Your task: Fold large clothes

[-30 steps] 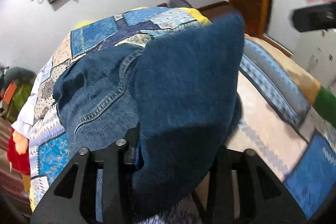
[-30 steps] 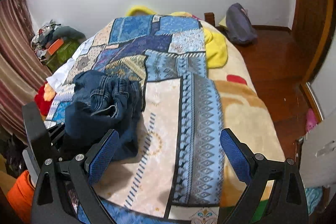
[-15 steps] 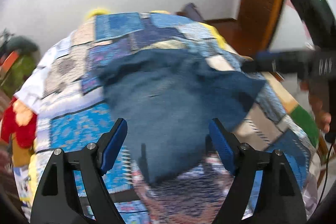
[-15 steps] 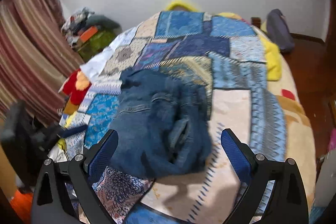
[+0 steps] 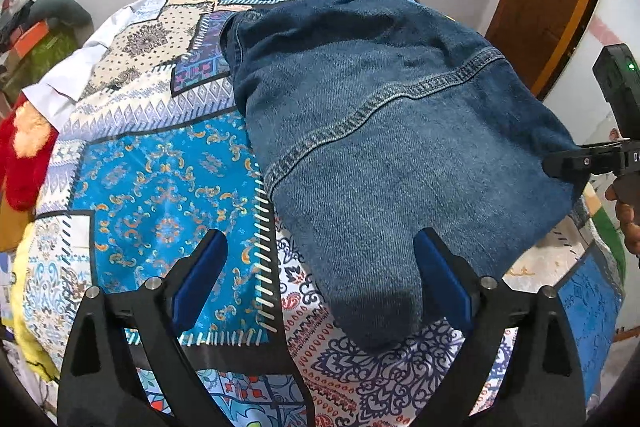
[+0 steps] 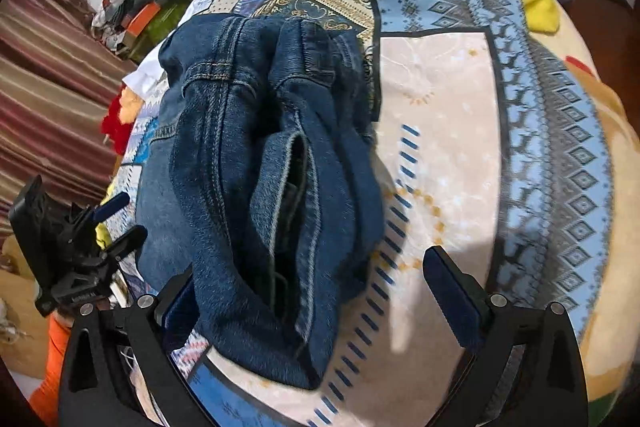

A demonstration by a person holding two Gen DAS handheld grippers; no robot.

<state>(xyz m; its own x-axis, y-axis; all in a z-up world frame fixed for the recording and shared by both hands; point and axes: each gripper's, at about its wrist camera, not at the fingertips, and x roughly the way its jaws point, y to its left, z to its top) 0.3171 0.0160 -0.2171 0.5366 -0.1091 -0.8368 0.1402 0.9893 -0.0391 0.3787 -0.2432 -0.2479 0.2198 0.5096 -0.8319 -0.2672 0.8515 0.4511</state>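
Fingers [image 5: 200, 279] of the left gripper [image 5: 320, 283] stand spread and hold nothing; the right gripper [image 6: 316, 291] is likewise spread and empty, though denim drapes across its left finger. Between them the jeans [image 5: 384, 131] lie in a folded bundle on the bed [image 5: 160, 179], resting on the patchwork bedspread. Seen from the left wrist, the bundle starts just ahead and to the right of the fingers and its long axis runs away up the bed, with a stitched seam crossing it. From the right wrist, its hem edges and open layers face the camera, nearly touching the fingers, so the right hand looks nearer to the loose edges. A second ago the left fingers were clamped on a raised flap of denim; since then that flap has been laid down flat and released, and both grippers have closed in on the bundle.
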